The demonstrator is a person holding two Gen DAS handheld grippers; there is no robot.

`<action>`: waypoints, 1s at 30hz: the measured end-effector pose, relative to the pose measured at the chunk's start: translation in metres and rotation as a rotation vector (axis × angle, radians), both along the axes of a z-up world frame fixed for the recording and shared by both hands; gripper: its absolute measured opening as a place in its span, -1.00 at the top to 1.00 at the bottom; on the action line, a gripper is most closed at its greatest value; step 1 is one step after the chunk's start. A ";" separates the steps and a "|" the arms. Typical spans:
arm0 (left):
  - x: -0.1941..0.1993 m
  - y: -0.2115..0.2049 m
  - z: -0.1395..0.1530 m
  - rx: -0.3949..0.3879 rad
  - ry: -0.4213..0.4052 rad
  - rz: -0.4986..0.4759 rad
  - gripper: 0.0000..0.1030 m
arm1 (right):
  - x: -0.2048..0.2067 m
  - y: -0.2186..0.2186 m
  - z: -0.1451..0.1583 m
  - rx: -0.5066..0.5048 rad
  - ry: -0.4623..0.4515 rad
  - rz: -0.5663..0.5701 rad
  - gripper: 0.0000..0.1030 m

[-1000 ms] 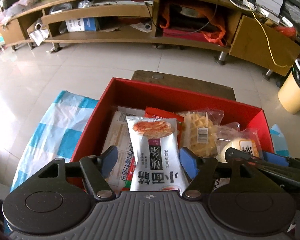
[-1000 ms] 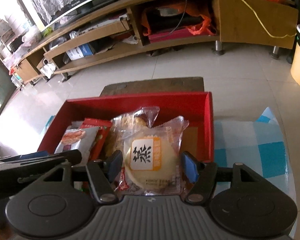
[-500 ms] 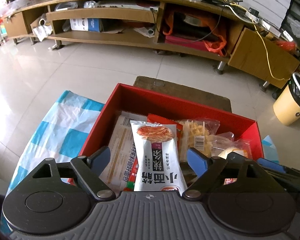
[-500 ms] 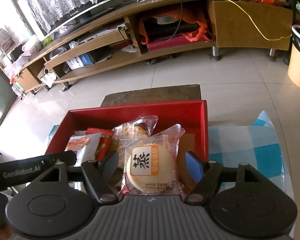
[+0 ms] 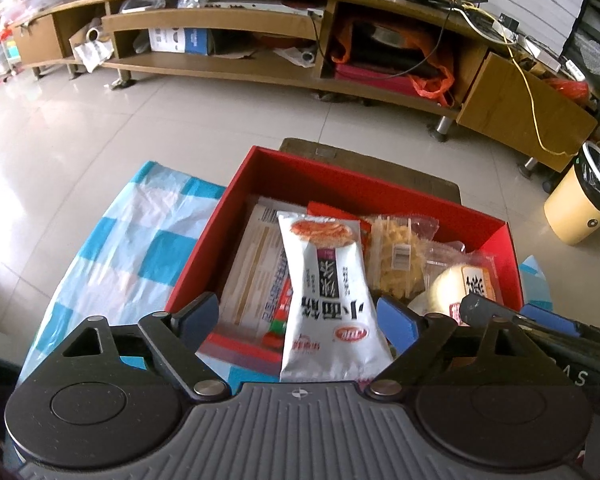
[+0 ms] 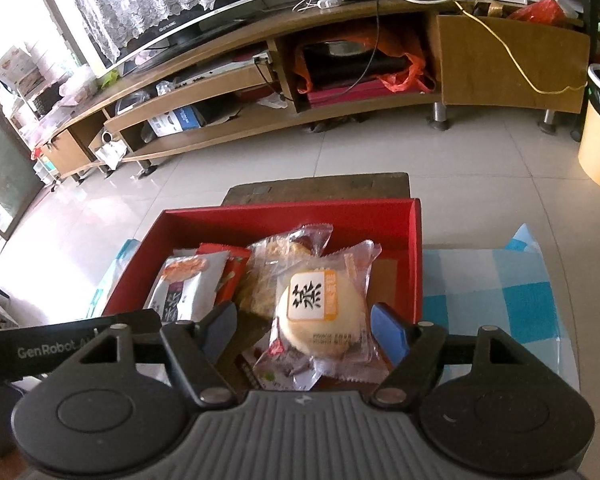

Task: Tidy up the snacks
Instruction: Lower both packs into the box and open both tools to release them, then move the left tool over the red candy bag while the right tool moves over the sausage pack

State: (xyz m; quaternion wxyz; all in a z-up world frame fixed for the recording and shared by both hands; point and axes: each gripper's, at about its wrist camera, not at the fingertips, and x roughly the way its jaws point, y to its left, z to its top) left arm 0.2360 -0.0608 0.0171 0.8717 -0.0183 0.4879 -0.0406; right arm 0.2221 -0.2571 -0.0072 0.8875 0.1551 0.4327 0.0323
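Both grippers spread, nothing pinched: left gripper (image 5: 298, 314) over silver snack packet (image 5: 328, 292), right gripper (image 6: 304, 326) over clear-wrapped round bun (image 6: 320, 312), both inside red cardboard box (image 5: 364, 186). Packets best left flat, side by side.

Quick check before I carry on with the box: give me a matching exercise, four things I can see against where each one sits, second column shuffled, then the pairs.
1. silver noodle-snack packet
2. round bun packet
3. red box
4. yellow bin

A. on the floor, far right
B. between the open right gripper fingers
C. on the blue checked cloth
D. between the open left gripper fingers

Pairs: 1-D, 2-B, 3-C, 4-A
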 end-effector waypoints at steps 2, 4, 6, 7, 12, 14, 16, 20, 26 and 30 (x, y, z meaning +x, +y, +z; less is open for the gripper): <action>-0.005 0.002 0.000 0.001 0.003 -0.002 -0.75 | -0.004 0.001 0.001 -0.001 0.000 0.003 -0.38; -0.011 0.006 0.000 -0.004 0.010 -0.002 -0.76 | -0.008 0.004 0.002 -0.006 0.004 0.016 -0.38; -0.016 0.009 0.000 -0.009 0.017 -0.001 -0.76 | -0.013 0.006 0.005 -0.015 0.001 0.025 -0.38; -0.020 0.010 0.001 -0.010 0.019 0.001 -0.76 | -0.016 0.008 0.006 -0.014 -0.003 0.028 -0.38; -0.035 0.016 0.001 0.003 0.025 0.008 -0.76 | -0.029 0.014 0.008 -0.012 -0.003 0.049 -0.38; -0.041 0.019 0.000 0.002 0.034 0.013 -0.76 | -0.034 0.016 0.007 -0.007 0.004 0.056 -0.38; -0.047 0.021 -0.001 0.001 0.041 0.019 -0.76 | -0.040 0.019 0.005 -0.003 0.010 0.060 -0.38; -0.060 0.026 -0.001 -0.010 0.047 0.021 -0.76 | -0.050 0.023 0.006 -0.008 0.014 0.074 -0.38; -0.085 0.033 -0.003 0.011 0.060 0.028 -0.76 | -0.070 0.029 0.004 0.008 0.032 0.089 -0.39; -0.106 0.039 -0.009 0.036 0.085 0.038 -0.72 | -0.086 0.039 -0.002 -0.011 0.058 0.121 -0.39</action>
